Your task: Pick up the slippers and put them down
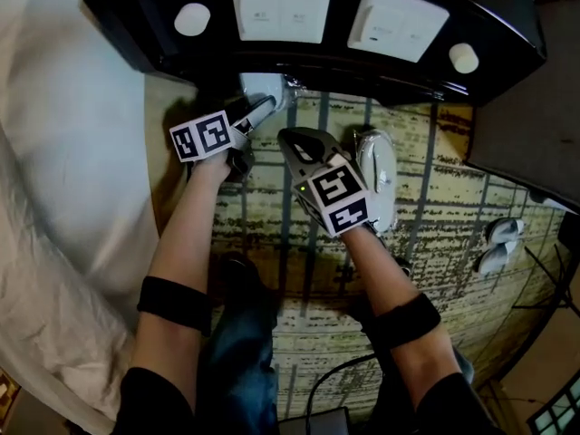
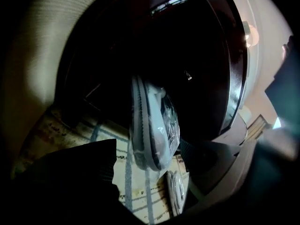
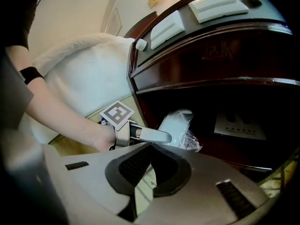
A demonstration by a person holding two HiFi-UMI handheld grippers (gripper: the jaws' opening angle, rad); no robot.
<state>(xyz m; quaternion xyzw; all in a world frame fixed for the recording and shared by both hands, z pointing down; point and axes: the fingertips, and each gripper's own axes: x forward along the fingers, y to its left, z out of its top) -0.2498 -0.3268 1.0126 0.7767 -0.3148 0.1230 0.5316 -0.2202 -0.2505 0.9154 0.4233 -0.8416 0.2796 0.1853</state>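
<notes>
Jaws wide apart, the left gripper (image 1: 263, 109) points down and away at a bagged pair of slippers (image 2: 152, 125). The pair stands on edge at the far end of the rug (image 1: 444, 207), against the base of the dark cabinet (image 1: 163, 48). The clear bag sits between the two jaws. Rug shows in the gap between the left jaw and the bag, so that side is not pressing. The right jaw is close to the bag, and I cannot tell if it touches.

Just to the right, the right gripper (image 1: 294, 141) is over the rug with its jaws closed together and nothing in them. A second bagged pair (image 1: 376, 175) lies flat on the rug just right of that gripper. A third pair (image 1: 501, 243) lies well apart, near the rug's right edge.

White bedding (image 1: 63, 152) fills the left side. Two white switch panels (image 1: 281, 7) sit on top of the cabinet.
</notes>
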